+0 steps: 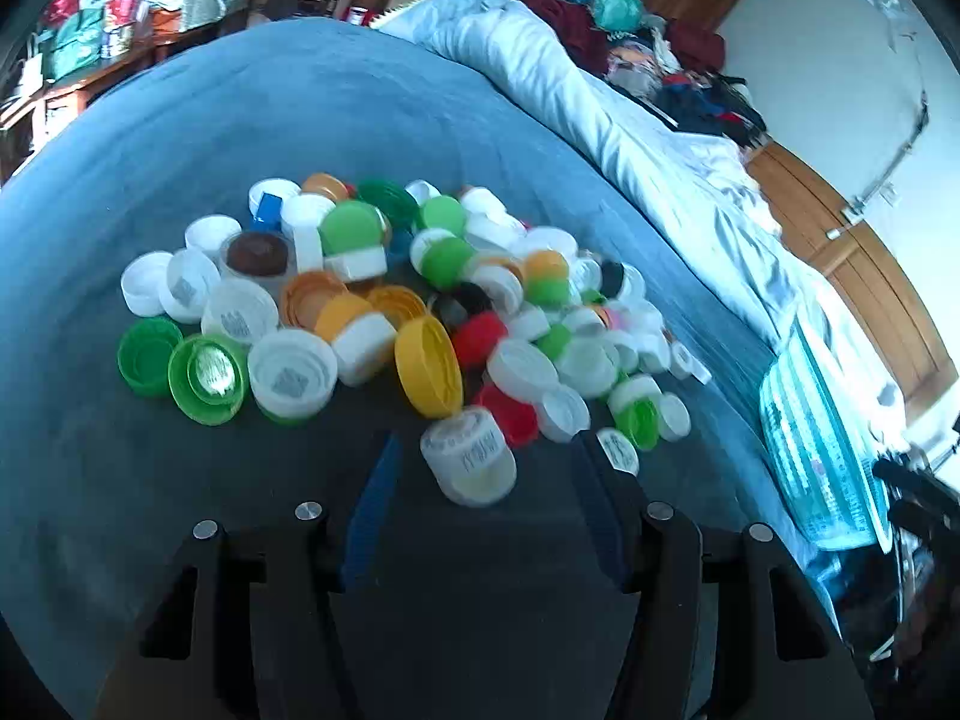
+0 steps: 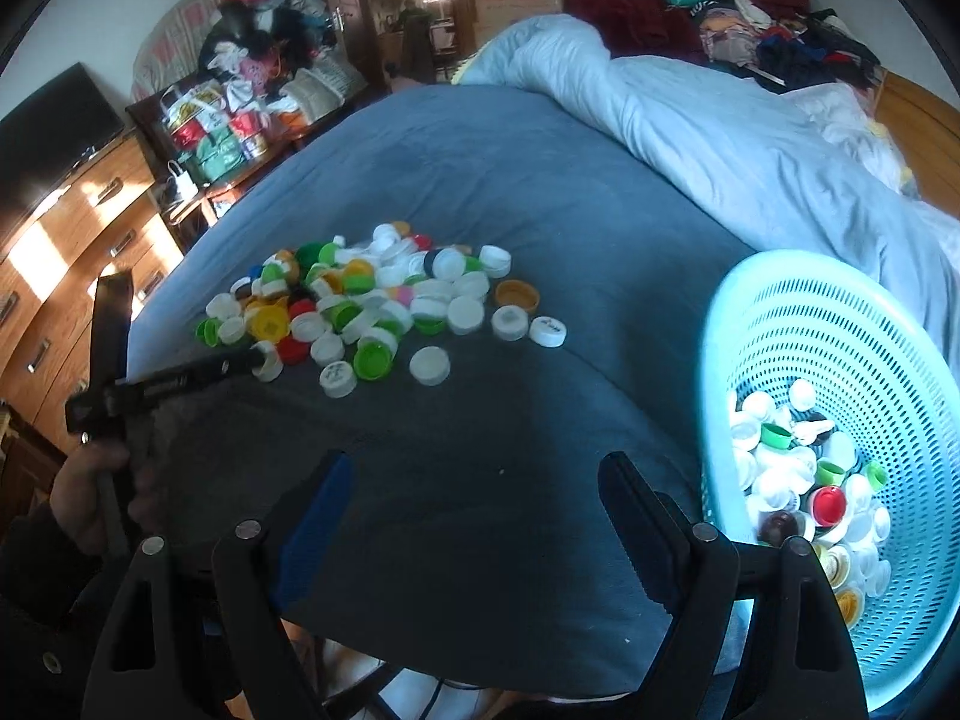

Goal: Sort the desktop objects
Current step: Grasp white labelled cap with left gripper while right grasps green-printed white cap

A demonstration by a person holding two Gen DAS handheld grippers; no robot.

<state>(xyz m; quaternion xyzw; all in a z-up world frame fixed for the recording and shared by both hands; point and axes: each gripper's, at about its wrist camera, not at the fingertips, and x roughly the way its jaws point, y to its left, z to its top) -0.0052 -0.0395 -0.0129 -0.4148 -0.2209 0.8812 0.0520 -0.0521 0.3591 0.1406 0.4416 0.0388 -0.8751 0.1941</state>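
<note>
Dozens of bottle caps (image 1: 384, 300) heaped on blue bedspread (image 1: 240, 120), left wrist view: white, green, orange, yellow, red mixed. Left gripper (image 1: 480, 456) spread wide, low over bedspread at near edge of heap, white cap (image 1: 471, 459) lying between fingers, contact not clear. Turquoise basket (image 1: 816, 456) off to right, blurred. White duvet (image 1: 600, 108) bunched behind. Right wrist view: right gripper (image 2: 474, 480) spread, pinching nothing, hovering over bare bedspread (image 2: 480, 180). Basket (image 2: 840, 324) just right of fingers, tilted, part-filled with caps. Heap (image 2: 372, 300) well ahead; left gripper (image 2: 261, 360) at its near-left edge beside a white cap. Dresser (image 2: 78, 222) far left.
</note>
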